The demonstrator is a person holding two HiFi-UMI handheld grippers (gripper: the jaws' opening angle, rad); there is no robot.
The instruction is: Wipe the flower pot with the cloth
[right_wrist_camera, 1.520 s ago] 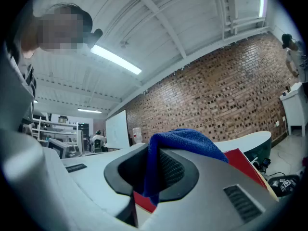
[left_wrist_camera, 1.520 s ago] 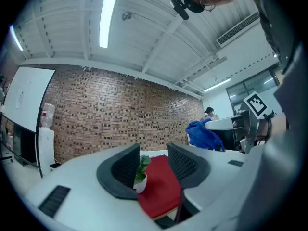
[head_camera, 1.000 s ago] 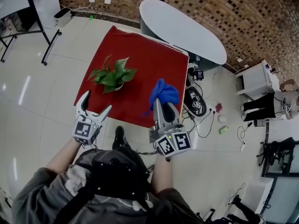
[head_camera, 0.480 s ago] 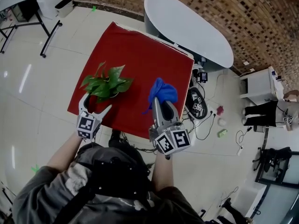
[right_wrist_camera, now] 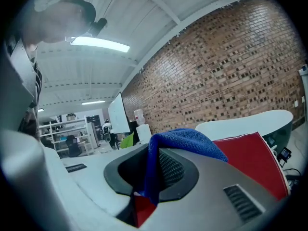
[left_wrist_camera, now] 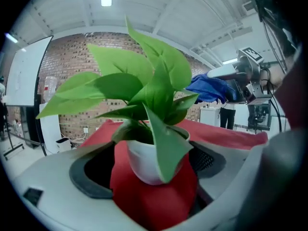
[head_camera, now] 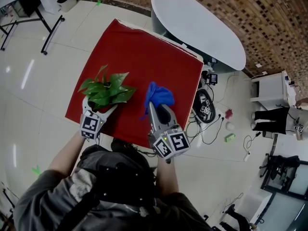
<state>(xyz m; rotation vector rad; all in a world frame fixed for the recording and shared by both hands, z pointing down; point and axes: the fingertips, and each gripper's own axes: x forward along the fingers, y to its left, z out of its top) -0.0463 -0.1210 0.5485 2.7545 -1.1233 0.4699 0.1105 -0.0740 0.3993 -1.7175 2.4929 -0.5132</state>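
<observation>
While the white flower pot [left_wrist_camera: 142,160] is seen standing on the red-covered table [head_camera: 144,52], close to the edge nearest the person and towards its left corner, it is flanked on both sides by the spread jaws of the left gripper [head_camera: 100,105]. In the left gripper view the pot is shown between the two dark pads. A strip of red cloth is visible between it and the left pad. Whether the right pad is touching it cannot be told. The pot is upright, and its green leaves [head_camera: 106,90] are spread over it, so that from the head view it is almost wholly covered by them.

The blue cloth [head_camera: 159,96] is pinched in the right gripper [head_camera: 158,109], whose jaws are closed on a fold of it. The rest is bunched loosely above and ahead of the fingertips. This gripper is held over the table, to the right of the plant and apart from it, so the pot is not touched by the cloth.

Beyond the red table a white oval table [head_camera: 197,25] is placed against a brick wall [head_camera: 269,13], and a pale tiled floor [head_camera: 29,81] is seen all around.
</observation>
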